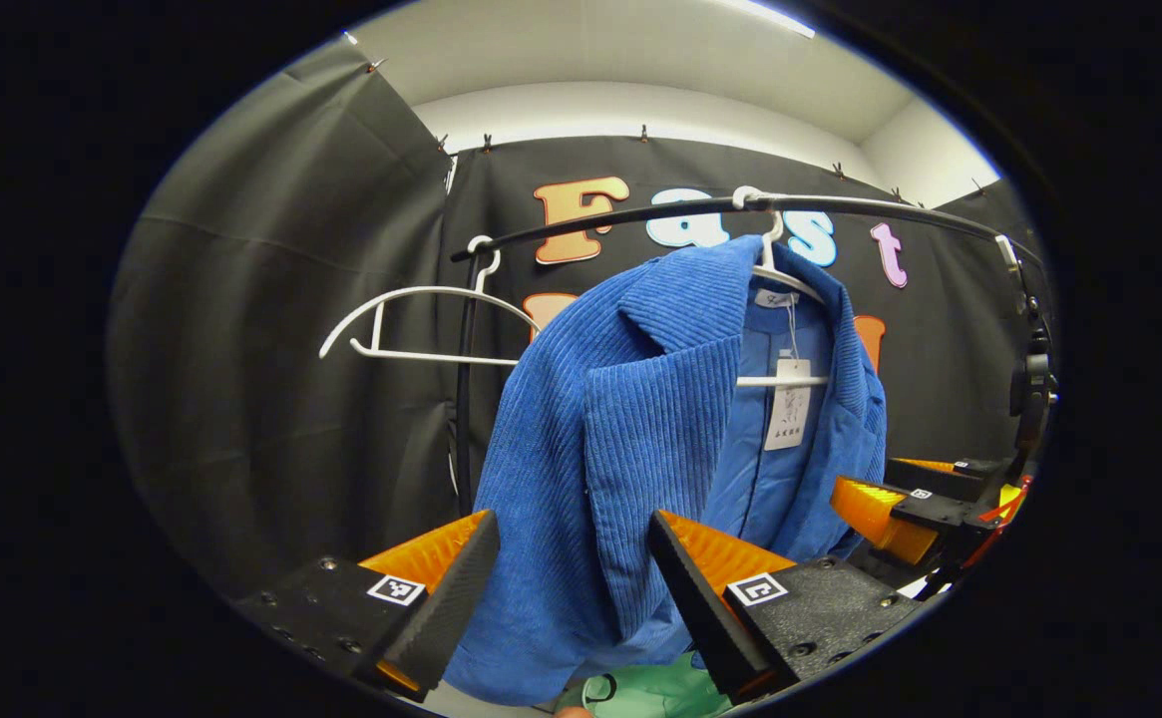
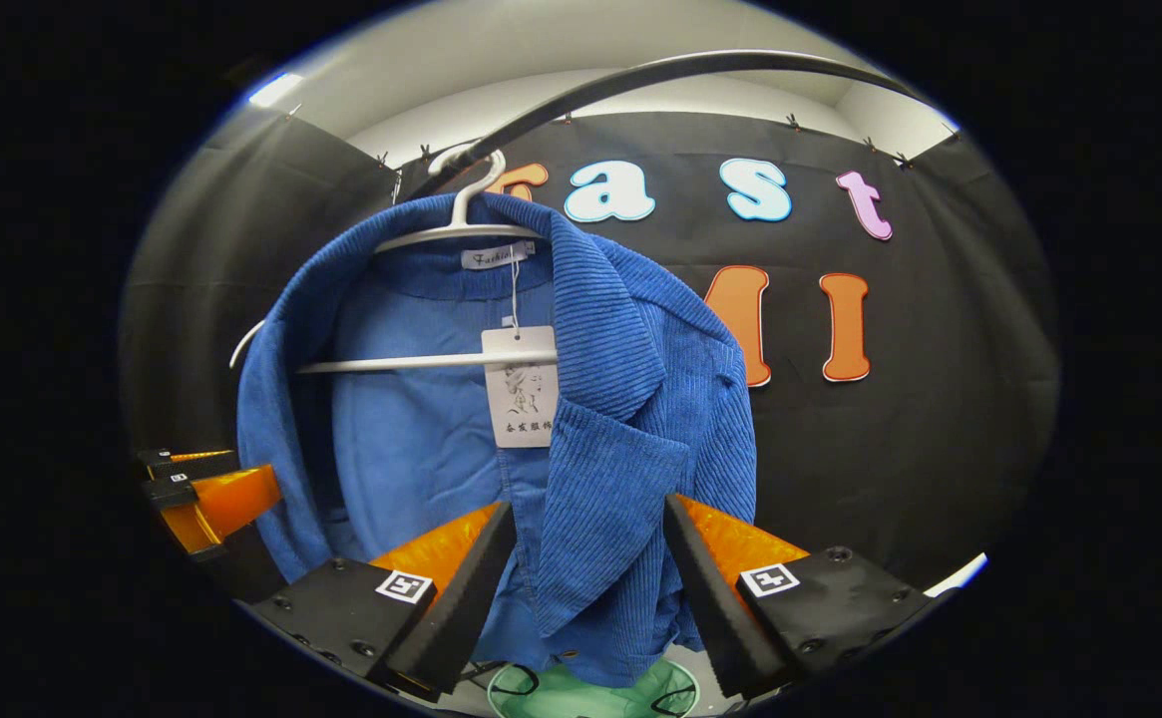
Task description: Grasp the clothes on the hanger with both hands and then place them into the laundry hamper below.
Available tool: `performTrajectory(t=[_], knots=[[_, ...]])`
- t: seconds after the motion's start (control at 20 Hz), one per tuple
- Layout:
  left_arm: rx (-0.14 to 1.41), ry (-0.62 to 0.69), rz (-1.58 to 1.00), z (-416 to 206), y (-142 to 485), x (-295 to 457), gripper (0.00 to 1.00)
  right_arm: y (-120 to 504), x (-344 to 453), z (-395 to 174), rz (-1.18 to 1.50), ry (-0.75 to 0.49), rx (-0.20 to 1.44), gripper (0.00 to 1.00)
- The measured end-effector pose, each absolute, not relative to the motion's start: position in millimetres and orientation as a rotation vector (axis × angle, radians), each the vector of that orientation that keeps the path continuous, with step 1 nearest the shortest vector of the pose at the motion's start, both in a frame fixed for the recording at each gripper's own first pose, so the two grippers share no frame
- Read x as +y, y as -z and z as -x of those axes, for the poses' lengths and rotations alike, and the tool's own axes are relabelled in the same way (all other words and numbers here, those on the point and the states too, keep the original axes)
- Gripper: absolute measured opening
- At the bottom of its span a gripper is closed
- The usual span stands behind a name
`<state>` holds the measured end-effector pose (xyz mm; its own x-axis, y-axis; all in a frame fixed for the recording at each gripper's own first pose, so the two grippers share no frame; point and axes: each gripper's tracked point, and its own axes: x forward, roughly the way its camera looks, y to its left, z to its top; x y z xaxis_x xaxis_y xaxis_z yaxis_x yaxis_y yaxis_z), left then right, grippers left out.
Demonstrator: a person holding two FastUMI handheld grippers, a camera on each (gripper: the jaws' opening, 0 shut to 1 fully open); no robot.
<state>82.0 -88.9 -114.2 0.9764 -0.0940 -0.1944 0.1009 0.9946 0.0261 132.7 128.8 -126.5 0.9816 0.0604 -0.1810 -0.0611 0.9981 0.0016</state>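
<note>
Hanging on its white plastic hanger (image 2: 461,227) from the dark curved rail (image 1: 700,211), the blue corduroy jacket (image 1: 620,419) is not yet grasped. Its front panels drop between the spread fingers of the left hand-held gripper (image 1: 573,568) and of the right hand-held gripper (image 2: 588,563), both wide apart and not visibly pressing the cloth. Below the fingers lies the pale green laundry hamper (image 2: 590,693). Beside the left one hangs an empty white hanger (image 1: 421,324). Gripping, lifting off and lowering all seem left.
</note>
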Motion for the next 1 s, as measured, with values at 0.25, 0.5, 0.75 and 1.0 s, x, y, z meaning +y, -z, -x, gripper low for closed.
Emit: performTrajectory(t=[0.25,0.5,0.75,1.0], knots=[[0.186,0.079,-0.025,-100,119,-90,0.88,138,125,-161,-0.024,-0.011,0.161,0.97],[0.177,0.099,-0.045,-113,126,-93,0.71,148,121,-184,-0.068,-0.012,0.144,0.92],[0.187,0.090,-0.028,-122,133,-82,0.26,144,111,-187,-0.131,-0.032,0.140,0.55],[0.158,0.200,-0.013,-111,124,-91,0.00,130,97,-179,-0.175,-0.085,0.123,0.14]])
